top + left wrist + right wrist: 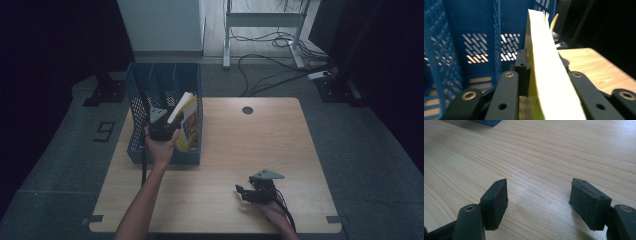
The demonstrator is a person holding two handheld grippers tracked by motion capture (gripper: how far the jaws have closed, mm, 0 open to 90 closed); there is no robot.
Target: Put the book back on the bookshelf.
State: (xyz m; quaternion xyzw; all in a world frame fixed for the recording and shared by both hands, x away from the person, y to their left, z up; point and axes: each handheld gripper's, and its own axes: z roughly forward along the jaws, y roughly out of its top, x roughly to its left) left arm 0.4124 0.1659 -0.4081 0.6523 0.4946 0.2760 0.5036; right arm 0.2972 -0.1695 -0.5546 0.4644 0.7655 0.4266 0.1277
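- Nearest the camera in the high view, the right claw (243, 193) rests low over the table (280, 145) near its near right corner, held by the person's right hand (274, 209).
- Right claw jaws stand apart with bare wood grain between them in the right gripper view; nothing is gripped.
- Left claw (544, 72) is raised at the blue file organiser (145, 95), which stands on the table's far left corner, partly overhanging the left edge.
- Left claw jaws are closed on a yellow-covered book (546, 65), pads pressing both faces; no earlier state is assessed.
- Book position: upright but tilted, its white page edge (179, 106) uppermost, lower part inside the organiser's rightmost compartment, next to the organiser's right wall.
- Left hand (161, 147) grips the claw body just in front of the organiser's near wall.
- Perforated blue dividers (474, 50) show to the left of the book in the left gripper view.
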